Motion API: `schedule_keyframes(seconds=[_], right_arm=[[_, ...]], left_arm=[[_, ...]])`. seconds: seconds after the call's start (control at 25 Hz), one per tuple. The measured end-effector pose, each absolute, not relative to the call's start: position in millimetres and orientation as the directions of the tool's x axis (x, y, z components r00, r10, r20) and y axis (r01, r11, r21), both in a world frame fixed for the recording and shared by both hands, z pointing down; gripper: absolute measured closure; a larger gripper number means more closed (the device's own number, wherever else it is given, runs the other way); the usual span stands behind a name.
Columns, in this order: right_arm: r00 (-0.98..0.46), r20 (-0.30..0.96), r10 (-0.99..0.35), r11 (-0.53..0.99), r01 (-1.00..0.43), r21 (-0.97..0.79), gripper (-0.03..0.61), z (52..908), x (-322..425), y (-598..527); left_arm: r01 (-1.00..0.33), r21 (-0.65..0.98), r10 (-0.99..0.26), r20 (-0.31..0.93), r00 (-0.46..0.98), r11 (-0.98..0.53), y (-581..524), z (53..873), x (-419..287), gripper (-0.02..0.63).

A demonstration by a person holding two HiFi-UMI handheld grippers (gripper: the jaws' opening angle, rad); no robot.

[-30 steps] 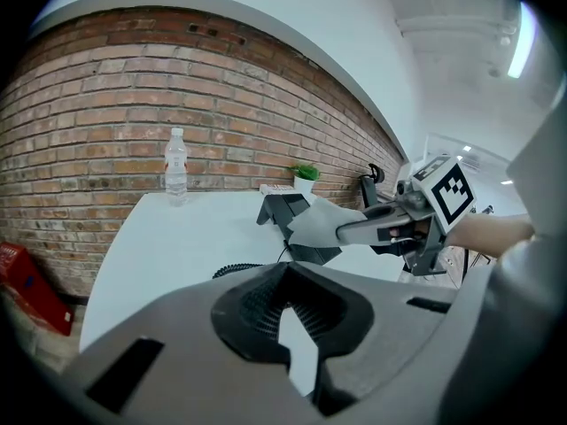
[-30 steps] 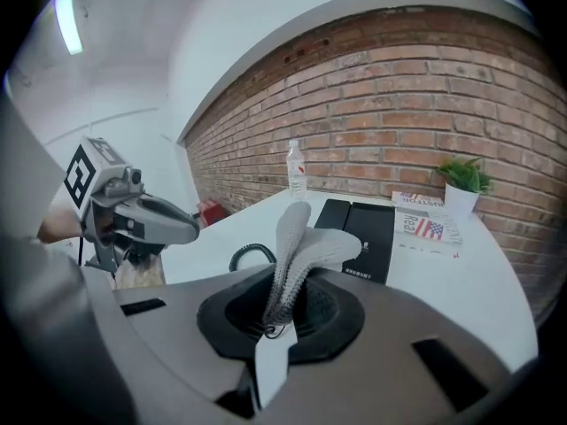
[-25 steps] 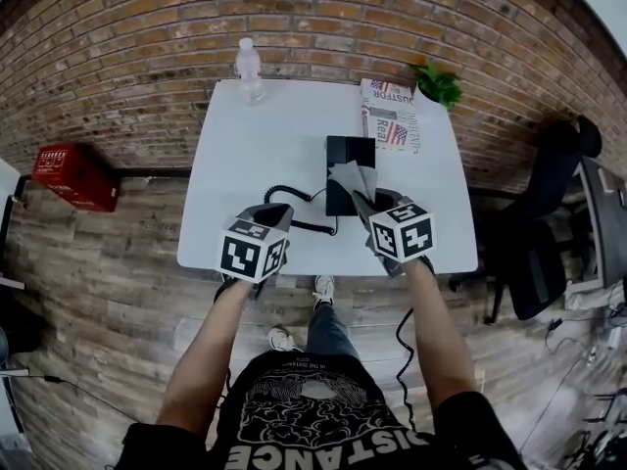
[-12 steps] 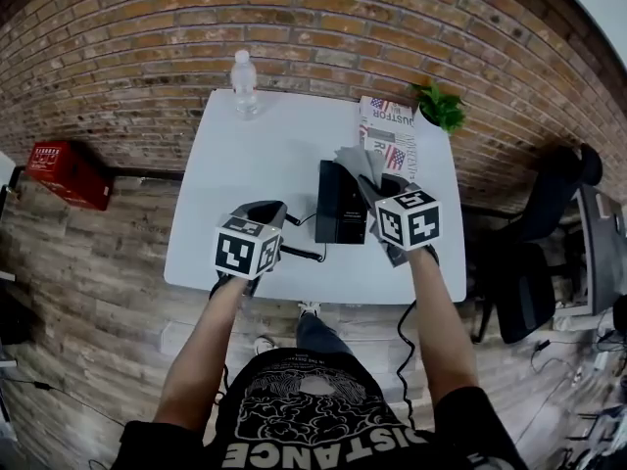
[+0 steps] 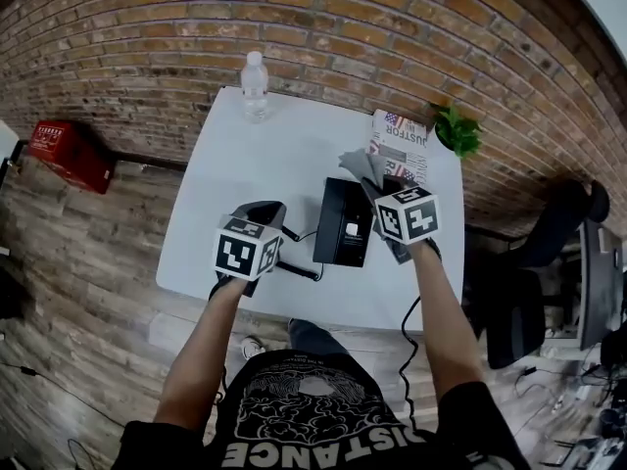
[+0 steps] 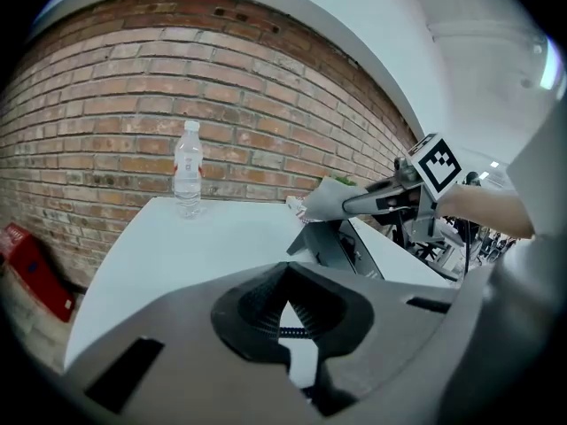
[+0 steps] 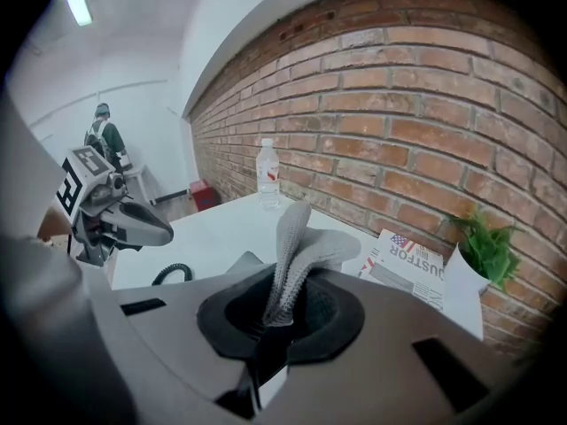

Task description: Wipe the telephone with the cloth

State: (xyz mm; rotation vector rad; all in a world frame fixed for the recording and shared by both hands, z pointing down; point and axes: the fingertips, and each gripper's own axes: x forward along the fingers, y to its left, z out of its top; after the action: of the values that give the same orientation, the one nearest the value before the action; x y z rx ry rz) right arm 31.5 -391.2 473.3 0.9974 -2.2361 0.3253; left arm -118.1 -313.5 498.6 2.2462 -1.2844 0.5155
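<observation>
Left hand-held gripper (image 6: 285, 283) and right (image 7: 277, 312) closed

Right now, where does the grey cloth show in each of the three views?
Head view: cloth right of centre, over the far end of the telephone.
Left gripper view: cloth right of centre, above the telephone, held by the right gripper.
Right gripper view: cloth dead centre, pinched in the right gripper.
Shared landmark: the water bottle, seen in all three.

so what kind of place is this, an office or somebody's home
Most likely an office or studio workspace: a white table against a brick wall carries a desk telephone, and a black office chair stands off to the right.
</observation>
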Motion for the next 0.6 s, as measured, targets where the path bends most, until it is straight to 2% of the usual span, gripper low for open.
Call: schedule_keyframes(seconds=[0.6], right_arm=[[-0.515, 0.727, -0.455, 0.756, -0.655, 0.009, 0.566, 498.1, 5.6, -404.6]], left_arm=[[-0.898, 0.245, -0.711, 0.549, 0.439, -0.365, -327.8, 506.5, -138.7, 0.607]])
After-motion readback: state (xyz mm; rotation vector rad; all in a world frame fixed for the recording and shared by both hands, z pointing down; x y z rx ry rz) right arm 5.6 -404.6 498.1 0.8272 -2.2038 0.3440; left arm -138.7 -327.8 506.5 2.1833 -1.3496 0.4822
